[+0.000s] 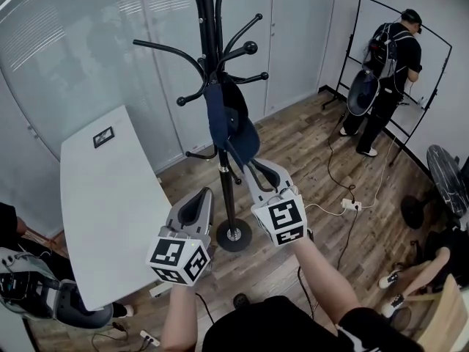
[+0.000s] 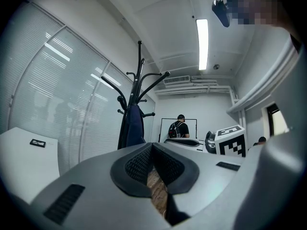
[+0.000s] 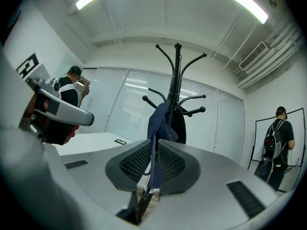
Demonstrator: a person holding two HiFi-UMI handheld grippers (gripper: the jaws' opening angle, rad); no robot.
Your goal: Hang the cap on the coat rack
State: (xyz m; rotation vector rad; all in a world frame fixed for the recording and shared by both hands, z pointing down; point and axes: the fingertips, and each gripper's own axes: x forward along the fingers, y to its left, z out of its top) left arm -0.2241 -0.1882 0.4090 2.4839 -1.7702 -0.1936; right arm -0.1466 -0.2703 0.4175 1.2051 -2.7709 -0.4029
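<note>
A black coat rack (image 1: 211, 28) stands on a round base on the wood floor. A navy cap (image 1: 226, 123) hangs against its pole, with the top of the cap at one of the lower hooks. My right gripper (image 1: 246, 164) is shut on the cap's lower edge. In the right gripper view the dark fabric of the cap (image 3: 160, 122) runs down between the pads of the right gripper (image 3: 153, 147), in front of the coat rack (image 3: 177, 75). My left gripper (image 1: 203, 196) is lower and to the left, shut and empty. The left gripper view shows the coat rack (image 2: 138, 87) and the cap (image 2: 134, 126) beyond the left gripper (image 2: 152, 148).
A white table (image 1: 110, 196) stands left of the rack. At the back right a person with a backpack (image 1: 388, 61) faces a whiteboard (image 1: 432, 57). Cables and a power strip (image 1: 350, 204) lie on the floor. A fan (image 1: 448, 176) is at the right edge, and a seated person (image 1: 29, 284) at the lower left.
</note>
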